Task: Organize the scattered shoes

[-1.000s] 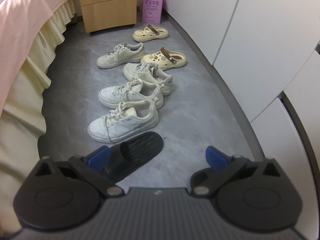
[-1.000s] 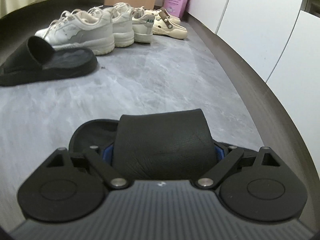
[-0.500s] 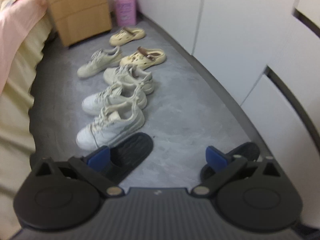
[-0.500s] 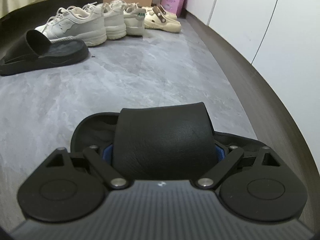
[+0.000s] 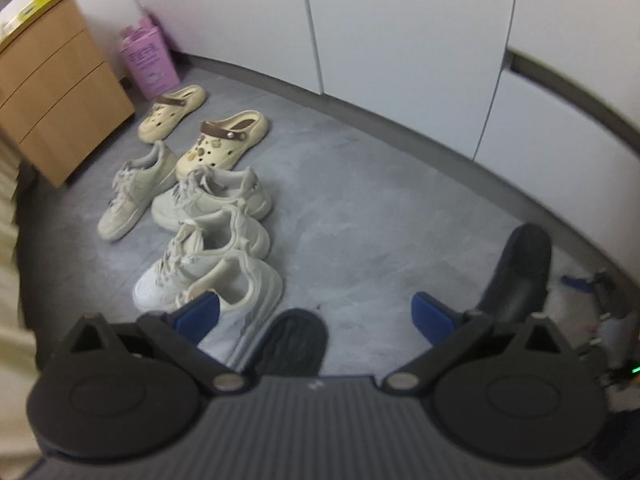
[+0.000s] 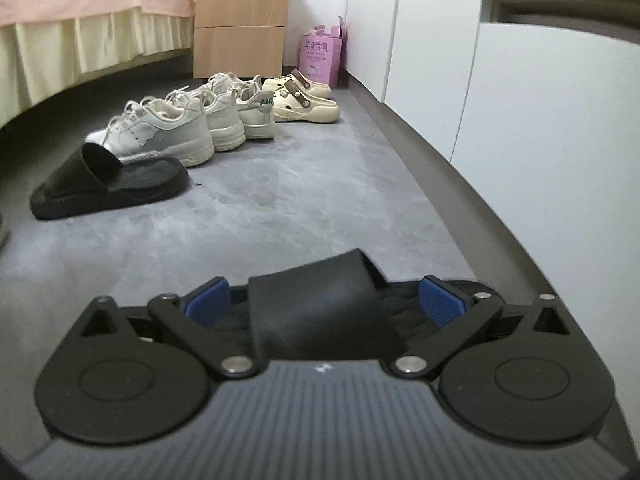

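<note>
Straddling a matte black slide [image 6: 320, 300], the right gripper [image 6: 324, 300] jaws gape — left gripper [image 5: 316, 312] likewise spread.

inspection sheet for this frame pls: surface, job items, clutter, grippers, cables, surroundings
Surface: grey marbled floor, a few dark specks.
Job's things: white sneakers in a row; two cream clogs at the far end; one black slide at the near end of the row; second black slide apart from it, beside the cabinets.
Clutter: pink carton against the wall.
Grippers: left gripper open, empty, above the floor; right gripper open, its blue pads either side of the second slide's strap, not clamped.
Cables: nothing seen.
Surroundings: wooden drawer unit, bed with pink cover, white cabinet doors.
</note>
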Demonstrator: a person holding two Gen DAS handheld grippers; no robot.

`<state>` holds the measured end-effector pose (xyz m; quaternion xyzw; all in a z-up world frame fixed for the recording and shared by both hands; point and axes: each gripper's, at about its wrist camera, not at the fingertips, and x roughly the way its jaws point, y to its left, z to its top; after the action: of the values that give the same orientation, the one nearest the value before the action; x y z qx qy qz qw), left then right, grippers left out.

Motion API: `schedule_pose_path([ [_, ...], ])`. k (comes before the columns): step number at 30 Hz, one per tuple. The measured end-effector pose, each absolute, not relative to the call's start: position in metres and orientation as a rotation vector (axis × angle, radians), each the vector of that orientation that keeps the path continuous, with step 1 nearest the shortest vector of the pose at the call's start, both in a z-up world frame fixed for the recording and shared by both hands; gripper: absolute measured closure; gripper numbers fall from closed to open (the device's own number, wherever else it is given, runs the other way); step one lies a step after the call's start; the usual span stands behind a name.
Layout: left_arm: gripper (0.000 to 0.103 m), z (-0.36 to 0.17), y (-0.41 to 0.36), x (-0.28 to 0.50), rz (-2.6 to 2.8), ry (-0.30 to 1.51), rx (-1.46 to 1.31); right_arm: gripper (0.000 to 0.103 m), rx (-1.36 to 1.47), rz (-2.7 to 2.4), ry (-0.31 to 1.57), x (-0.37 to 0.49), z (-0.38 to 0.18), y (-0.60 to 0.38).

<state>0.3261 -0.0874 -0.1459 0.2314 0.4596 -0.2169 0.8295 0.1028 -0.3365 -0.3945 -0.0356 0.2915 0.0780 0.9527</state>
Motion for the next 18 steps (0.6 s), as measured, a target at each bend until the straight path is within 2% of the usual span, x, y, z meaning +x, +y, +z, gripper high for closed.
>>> schedule_pose_path([
  [7,0.0,-0.244,-0.045,0.339,-0.483,0.991,0.581,0.0,0.02,0.152,0.641,0.094,-0.382,-0.322],
  [12,0.0,-0.329,0.007,0.345,-0.429,1.153,0.618,0.0,0.077,0.162,0.676,0.09,-0.377,-0.311],
  [18,0.0,-0.374,0.039,0.358,-0.425,1.251,0.576,0.0,0.077,0.193,0.726,0.104,-0.391,-0.29],
])
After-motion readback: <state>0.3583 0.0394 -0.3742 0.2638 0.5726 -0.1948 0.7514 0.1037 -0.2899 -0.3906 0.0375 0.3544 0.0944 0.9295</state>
